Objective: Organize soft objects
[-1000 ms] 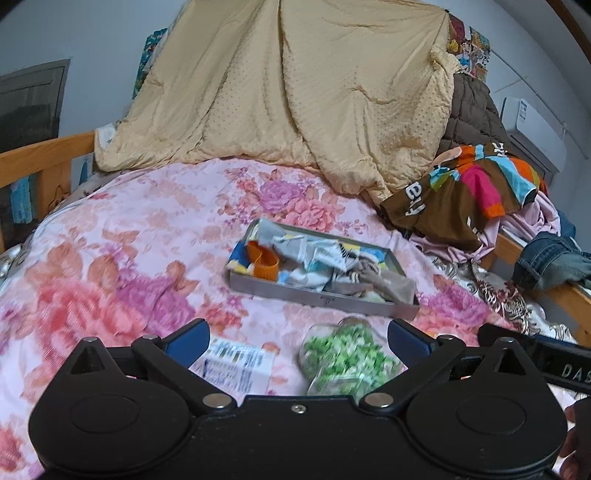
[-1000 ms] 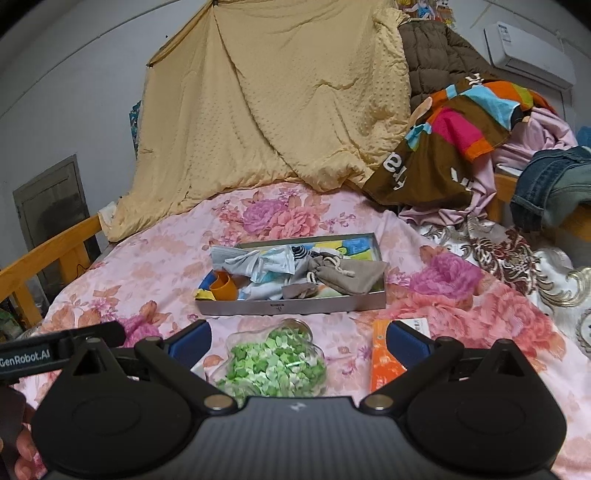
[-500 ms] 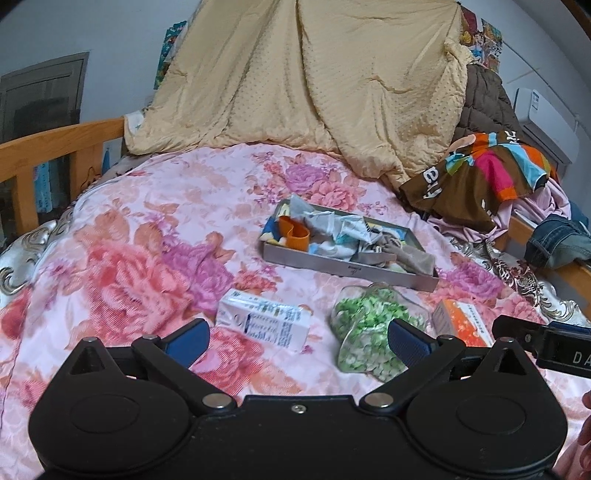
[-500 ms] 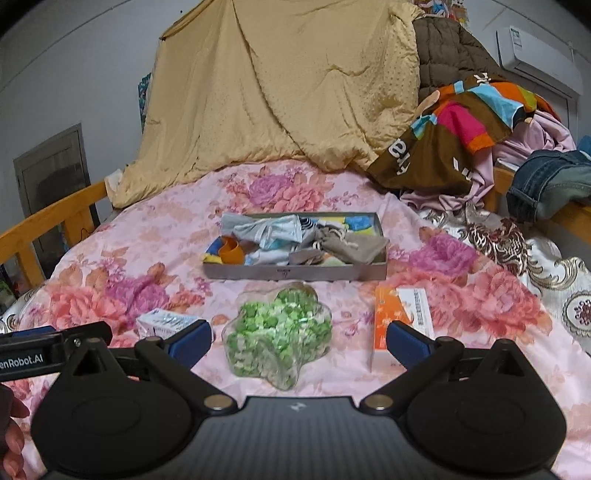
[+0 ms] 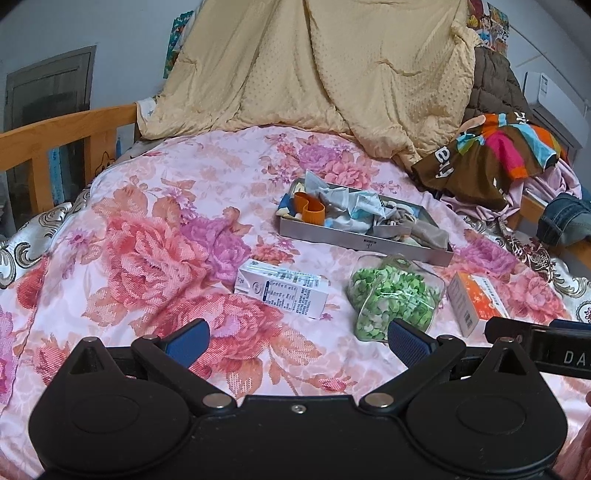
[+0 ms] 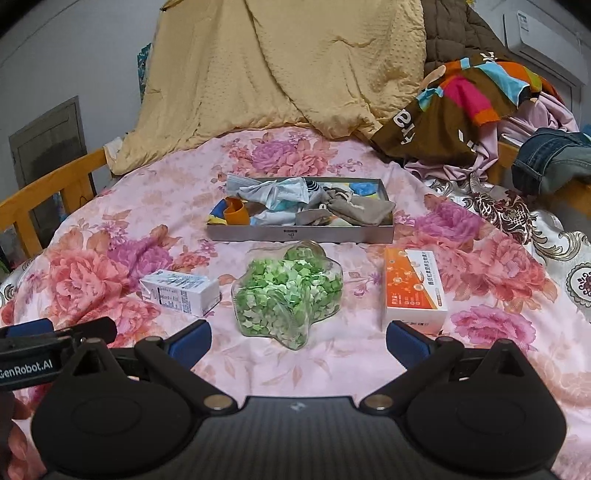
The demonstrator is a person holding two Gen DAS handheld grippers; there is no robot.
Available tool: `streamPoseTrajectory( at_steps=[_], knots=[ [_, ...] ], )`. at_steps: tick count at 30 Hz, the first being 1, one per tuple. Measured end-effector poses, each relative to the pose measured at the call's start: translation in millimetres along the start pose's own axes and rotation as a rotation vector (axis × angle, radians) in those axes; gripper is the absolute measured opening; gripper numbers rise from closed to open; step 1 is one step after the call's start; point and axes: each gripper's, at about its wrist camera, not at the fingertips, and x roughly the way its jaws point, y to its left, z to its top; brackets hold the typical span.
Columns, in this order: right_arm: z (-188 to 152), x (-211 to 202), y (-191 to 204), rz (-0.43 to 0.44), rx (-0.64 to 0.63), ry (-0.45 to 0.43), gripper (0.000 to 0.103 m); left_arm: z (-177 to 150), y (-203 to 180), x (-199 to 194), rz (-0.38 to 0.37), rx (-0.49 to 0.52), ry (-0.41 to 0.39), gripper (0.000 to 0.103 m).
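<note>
A grey tray [image 5: 354, 242] [image 6: 295, 234] on the floral bed holds soft items: face masks [image 6: 275, 194], a beige drawstring pouch [image 6: 354, 212], an orange piece [image 5: 312, 210]. In front lie a white carton [image 5: 282, 290] [image 6: 181, 291], a clear star-shaped container of green pieces [image 5: 395, 295] [image 6: 288, 291] and an orange-white box [image 5: 476, 301] [image 6: 413, 288]. My left gripper [image 5: 297, 341] and right gripper [image 6: 297, 341] are both open and empty, held back over the bed's near part.
A tan quilt [image 5: 314, 70] hangs at the back. Piled clothes [image 6: 469, 99] and jeans [image 6: 554, 158] lie at the right. A wooden bed rail [image 5: 62, 136] runs along the left. An air conditioner [image 6: 539, 33] hangs on the right wall.
Both grippers have pulled back from the tray, so the carton, star container and orange box now show in full. Both stay open.
</note>
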Motion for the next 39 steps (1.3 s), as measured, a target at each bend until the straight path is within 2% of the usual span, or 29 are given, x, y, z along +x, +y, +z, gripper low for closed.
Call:
streamPoseTrajectory(
  at_steps=[39],
  knots=[
    [-2.8,7.3,1.2,-0.012,-0.017,0.038,0.103,-5.2,8.0,2.6,0.023,-0.021,0.019,0.102]
  ],
)
